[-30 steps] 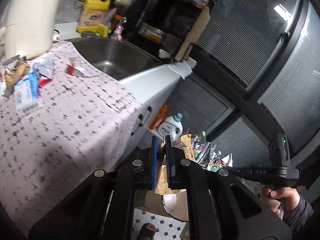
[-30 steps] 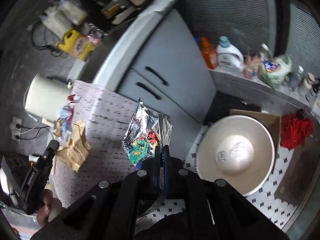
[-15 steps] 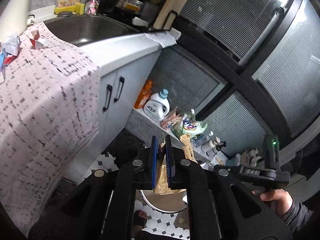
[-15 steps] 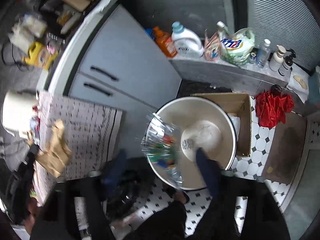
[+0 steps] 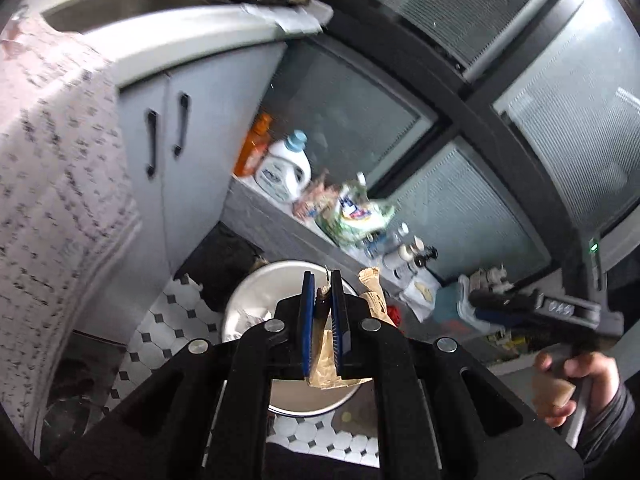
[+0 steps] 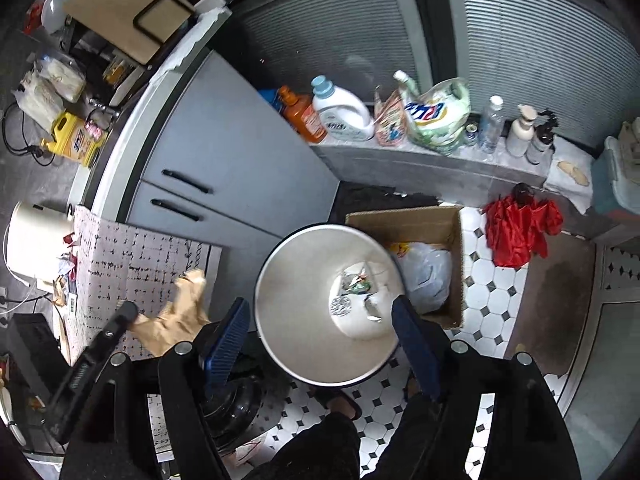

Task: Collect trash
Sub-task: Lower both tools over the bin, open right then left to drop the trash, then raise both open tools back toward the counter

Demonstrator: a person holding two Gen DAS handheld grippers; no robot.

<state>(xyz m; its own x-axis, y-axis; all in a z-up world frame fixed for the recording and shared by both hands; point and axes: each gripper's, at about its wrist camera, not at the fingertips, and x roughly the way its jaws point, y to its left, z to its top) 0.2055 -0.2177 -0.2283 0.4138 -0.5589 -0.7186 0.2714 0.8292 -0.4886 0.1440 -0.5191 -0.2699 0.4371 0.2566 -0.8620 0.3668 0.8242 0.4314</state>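
Trash-wise it's about halfway: the crumpled brown paper is pinched tight in the left gripper, hanging over the round bin, long side running roughly up-down, twisted end poking up past the fingers. Right gripper is spread wide with nothing in it, right over the bin, where a shiny wrapper already lies at the bottom. Further off, more scraps sit on the patterned counter by the white kettle, so I'd guess more trips.
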